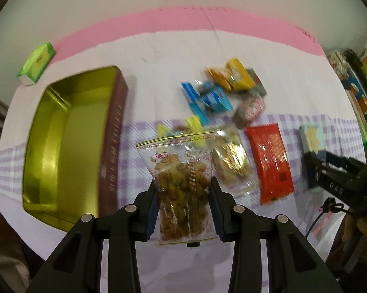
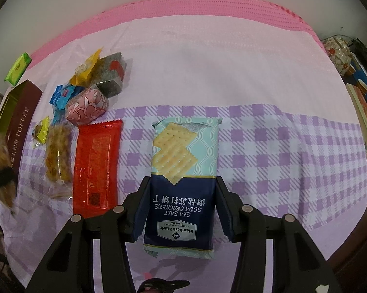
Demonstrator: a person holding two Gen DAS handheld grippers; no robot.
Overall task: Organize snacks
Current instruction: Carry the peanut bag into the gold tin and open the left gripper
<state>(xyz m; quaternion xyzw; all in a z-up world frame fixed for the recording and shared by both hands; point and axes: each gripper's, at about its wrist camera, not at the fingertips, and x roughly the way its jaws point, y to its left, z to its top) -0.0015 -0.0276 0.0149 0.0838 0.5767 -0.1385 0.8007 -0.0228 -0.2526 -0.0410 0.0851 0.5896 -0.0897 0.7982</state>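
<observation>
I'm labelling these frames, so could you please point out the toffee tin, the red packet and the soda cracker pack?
toffee tin (image 1: 61, 146), left wrist view, bare gold inner floor.
red packet (image 2: 95, 161), right wrist view, middle of wrapper.
soda cracker pack (image 2: 183, 195), right wrist view, dark blue lower panel.

Landmark: tin (image 1: 68, 141), seen from the left wrist view. Small box (image 1: 35, 64) is placed behind it. Snack pile (image 1: 222, 92) is placed to its right, wrapped bar (image 1: 269, 161) further right, cracker pack (image 2: 183, 178) beyond that.
</observation>
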